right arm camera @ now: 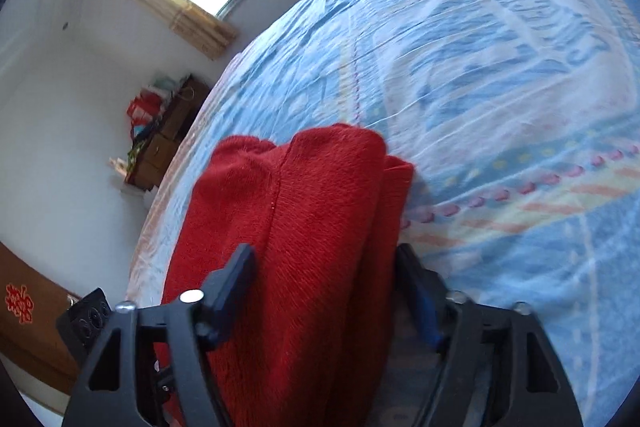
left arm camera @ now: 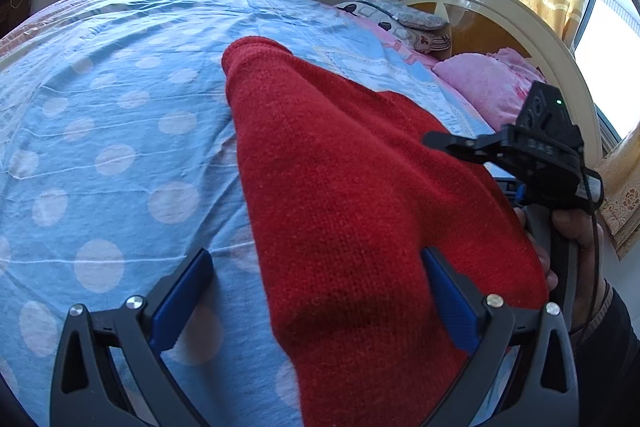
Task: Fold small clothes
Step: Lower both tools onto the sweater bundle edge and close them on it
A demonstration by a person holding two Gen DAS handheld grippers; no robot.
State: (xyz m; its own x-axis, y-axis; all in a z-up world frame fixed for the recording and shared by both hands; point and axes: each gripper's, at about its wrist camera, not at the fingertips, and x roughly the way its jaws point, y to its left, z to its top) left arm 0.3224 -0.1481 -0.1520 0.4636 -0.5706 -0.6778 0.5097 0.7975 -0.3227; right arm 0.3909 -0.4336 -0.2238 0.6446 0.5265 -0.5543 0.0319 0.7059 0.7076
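Note:
A red knitted garment (left arm camera: 352, 195) lies on the blue bed sheet (left arm camera: 100, 131), folded into a long band. My left gripper (left arm camera: 316, 267) is open, its fingers wide apart, with the garment's near end lying between them against the right pad (left arm camera: 448, 299). My right gripper (right arm camera: 324, 267) is open around the other end of the garment (right arm camera: 304, 227), which bunches up between its fingers. The right gripper also shows in the left wrist view (left arm camera: 472, 147), held in a hand at the garment's right edge.
Pink pillows (left arm camera: 488, 83) and a curved cream headboard (left arm camera: 540, 27) stand at the bed's far right. A wooden cabinet with clutter (right arm camera: 160, 139) stands beside the bed under a window. Blue dotted sheet spreads to the left of the garment.

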